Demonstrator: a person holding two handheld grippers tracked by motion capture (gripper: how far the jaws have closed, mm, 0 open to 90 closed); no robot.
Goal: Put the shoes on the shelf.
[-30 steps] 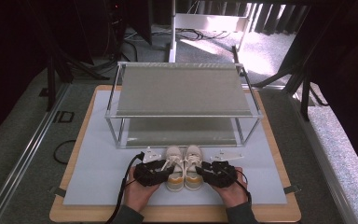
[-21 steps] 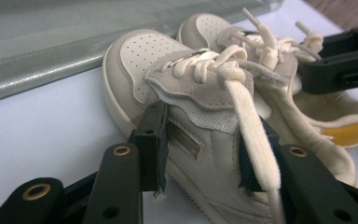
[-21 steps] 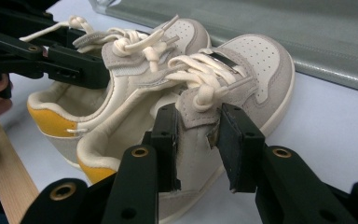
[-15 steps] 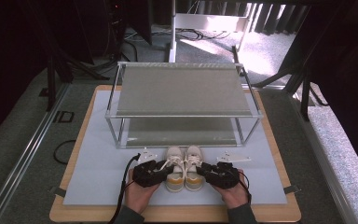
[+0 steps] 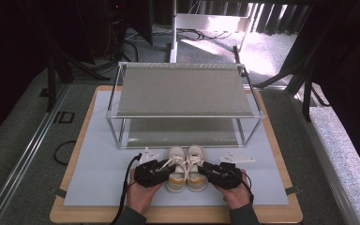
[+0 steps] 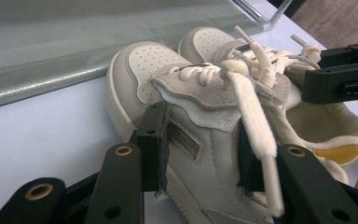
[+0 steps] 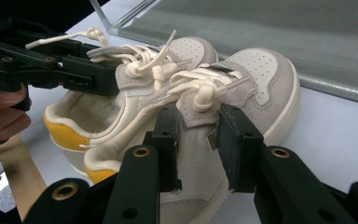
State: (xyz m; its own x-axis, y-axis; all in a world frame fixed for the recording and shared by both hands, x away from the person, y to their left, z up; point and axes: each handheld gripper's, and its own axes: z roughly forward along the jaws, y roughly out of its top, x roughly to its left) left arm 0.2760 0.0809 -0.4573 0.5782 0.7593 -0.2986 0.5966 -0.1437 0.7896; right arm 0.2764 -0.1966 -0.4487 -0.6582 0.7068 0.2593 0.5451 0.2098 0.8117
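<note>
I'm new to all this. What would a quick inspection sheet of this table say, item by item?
Surface: pale mat on a wooden board.
Job's things: left sneaker and right sneaker, side by side before a two-tier shelf rack.
Clutter: nothing seen.
Tongs: left tongs clamp the left sneaker's side; right tongs clamp the right sneaker's side.
Cables: black cable trails from the left tongs.
Surroundings: grey carpet, dark stands.

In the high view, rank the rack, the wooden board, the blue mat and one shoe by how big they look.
1. Wooden board
2. Blue mat
3. Rack, though it stands nearer the camera, so it looks enlarged
4. Shoe, by far the smallest
</note>
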